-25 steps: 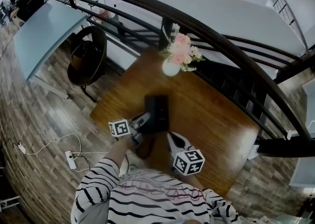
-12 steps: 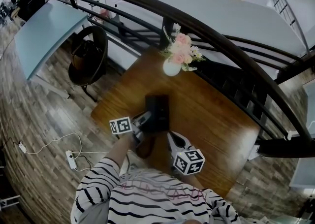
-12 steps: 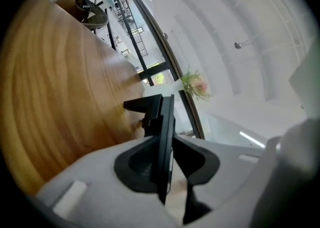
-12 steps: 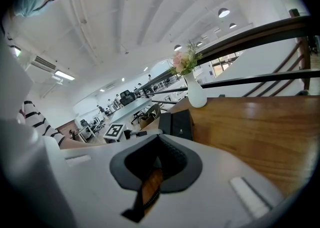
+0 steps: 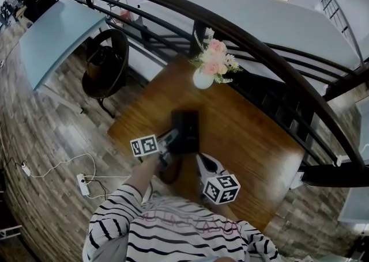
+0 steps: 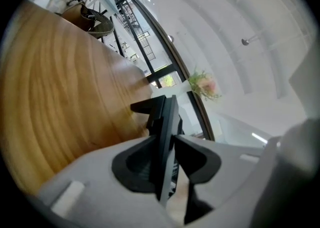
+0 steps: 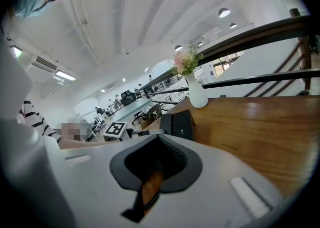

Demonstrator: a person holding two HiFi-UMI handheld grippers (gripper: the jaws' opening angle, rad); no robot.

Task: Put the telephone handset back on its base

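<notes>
A black telephone lies in the middle of the wooden table. My left gripper sits at its near left edge. In the left gripper view the thin black handset stands on edge between the jaws of the left gripper. Those jaws have just been opening, and a slim gap shows beside the right pad. More of the telephone shows beyond the jaws. My right gripper rests nearer to me, shut and empty. In its own view the right gripper points at the telephone.
A white vase of pink flowers stands at the table's far edge. A dark curved railing runs behind it. On the floor at the left are a round dark chair and a power strip with a cable.
The left gripper's marker cube has shifted slightly toward the telephone and tilted a little. The right gripper has kept still.
</notes>
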